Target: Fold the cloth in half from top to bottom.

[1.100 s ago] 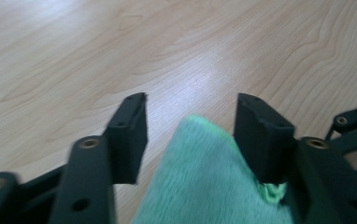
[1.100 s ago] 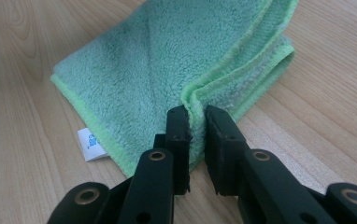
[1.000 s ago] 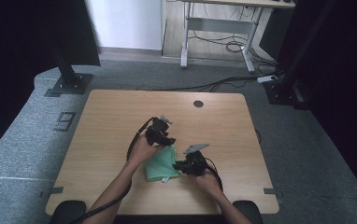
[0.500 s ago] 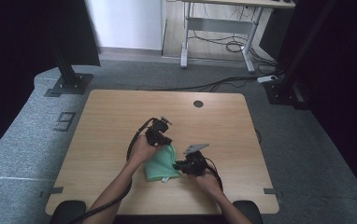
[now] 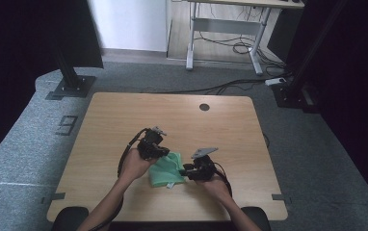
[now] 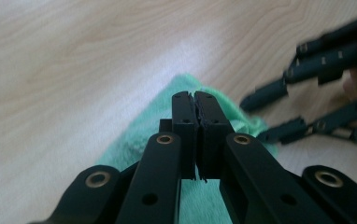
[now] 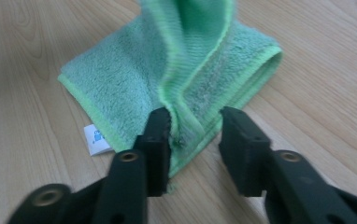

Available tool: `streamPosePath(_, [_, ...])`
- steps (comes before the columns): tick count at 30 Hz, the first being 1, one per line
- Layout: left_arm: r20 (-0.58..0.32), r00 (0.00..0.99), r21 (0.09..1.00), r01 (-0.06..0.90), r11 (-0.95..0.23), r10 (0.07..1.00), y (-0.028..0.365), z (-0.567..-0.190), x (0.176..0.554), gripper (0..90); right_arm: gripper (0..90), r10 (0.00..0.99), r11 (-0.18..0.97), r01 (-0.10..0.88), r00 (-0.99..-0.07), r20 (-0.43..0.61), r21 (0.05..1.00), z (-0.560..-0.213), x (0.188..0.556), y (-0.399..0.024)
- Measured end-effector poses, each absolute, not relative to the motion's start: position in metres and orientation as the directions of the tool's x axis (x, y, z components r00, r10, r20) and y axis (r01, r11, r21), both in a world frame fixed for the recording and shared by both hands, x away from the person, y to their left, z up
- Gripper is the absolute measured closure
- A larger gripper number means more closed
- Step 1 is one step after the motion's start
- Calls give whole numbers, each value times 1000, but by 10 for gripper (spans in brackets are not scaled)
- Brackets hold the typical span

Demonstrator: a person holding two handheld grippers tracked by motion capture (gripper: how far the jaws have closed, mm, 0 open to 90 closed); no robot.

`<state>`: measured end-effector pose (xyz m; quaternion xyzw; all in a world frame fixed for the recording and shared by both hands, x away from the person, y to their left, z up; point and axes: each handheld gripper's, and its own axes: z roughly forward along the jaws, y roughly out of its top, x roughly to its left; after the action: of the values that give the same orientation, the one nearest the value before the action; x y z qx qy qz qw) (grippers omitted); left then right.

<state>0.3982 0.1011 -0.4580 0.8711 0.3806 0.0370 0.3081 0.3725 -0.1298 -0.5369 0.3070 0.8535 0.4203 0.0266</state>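
On the table (image 5: 124, 120), in the high view, a folded green cloth (image 5: 165, 172) lies between the left gripper (image 5: 160, 153) and the right gripper (image 5: 188, 169). In the left gripper view, the left gripper (image 6: 194, 100) is pinched tight on a raised edge of the cloth (image 6: 144, 135), with the other gripper just beyond it. In the right gripper view, the right gripper (image 7: 194, 128) has just been opening; its jaws stand apart around a cloth (image 7: 134, 79) fold, apparently letting go. The fold looks partly made, with smoothing left.
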Motion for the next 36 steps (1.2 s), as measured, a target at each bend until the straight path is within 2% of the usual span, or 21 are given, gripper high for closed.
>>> streamPosePath(6, [-203, 695, 586, 651, -483, 690, 114, -466, 373, 867, 502, 537, 454, 507, -812, 229, 732, -534, 371, -146])
streamPosePath(17, [-225, 692, 592, 656, -468, 686, 126, -480, 333, 831, 457, 571, 421, 522, -788, 231, 742, -530, 377, -160])
streamPosePath(19, [-229, 693, 599, 654, -462, 684, 129, -481, 328, 790, 447, 569, 423, 518, -790, 227, 743, -529, 378, -157])
streamPosePath(24, [-231, 702, 637, 632, -440, 674, 140, -469, 320, 619, 401, 573, 417, 508, -790, 216, 753, -526, 380, -152])
streamPosePath(29, [-187, 698, 674, 603, -426, 691, 149, -454, 323, 496, 341, 580, 402, 508, -785, 218, 762, -523, 383, -144])
streamPosePath(32, [-154, 671, 674, 608, -420, 725, 154, -459, 332, 467, 303, 574, 408, 497, -792, 208, 766, -524, 383, -136])
streamPosePath(36, [-163, 636, 645, 647, -406, 754, 160, -479, 341, 450, 257, 564, 444, 477, -806, 176, 759, -528, 380, -125])
